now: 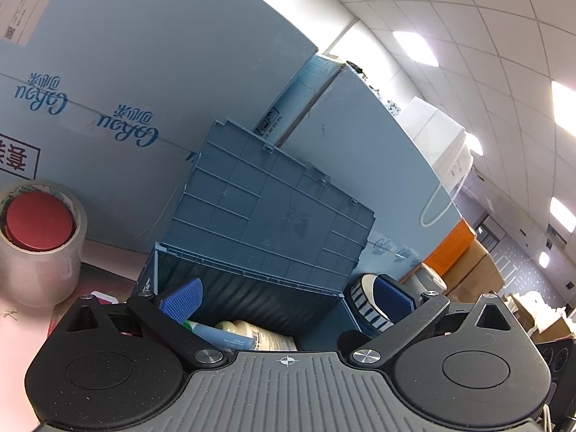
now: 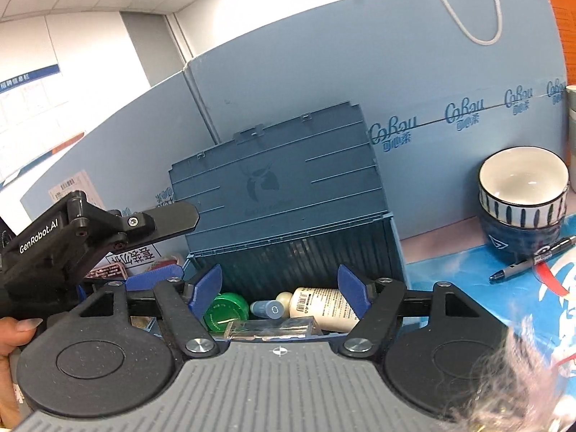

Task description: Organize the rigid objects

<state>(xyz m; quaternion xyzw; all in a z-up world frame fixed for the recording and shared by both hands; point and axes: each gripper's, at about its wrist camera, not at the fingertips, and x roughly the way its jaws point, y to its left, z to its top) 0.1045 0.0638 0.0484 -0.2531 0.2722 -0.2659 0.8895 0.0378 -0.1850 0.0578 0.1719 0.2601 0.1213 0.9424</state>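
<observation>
Blue "CoRou" cartons (image 2: 414, 72) are backing the open storage bin (image 2: 288, 194) holding a white barcoded bottle (image 2: 324, 306) and green jar (image 2: 225, 311); both the right gripper (image 2: 280, 288) and "GenRobot.AI" left gripper (image 1: 288, 298) are gaping empty above it.

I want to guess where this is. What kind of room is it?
Probably an office or storeroom: a tiled ceiling with panel lights, big cardboard cartons stacked along the wall, and a notice board.

Ribbed matt plastic bin (image 2: 288, 194), glossy ceramic bowl (image 2: 522, 187), shiny clear tape roll (image 1: 39, 241).
</observation>
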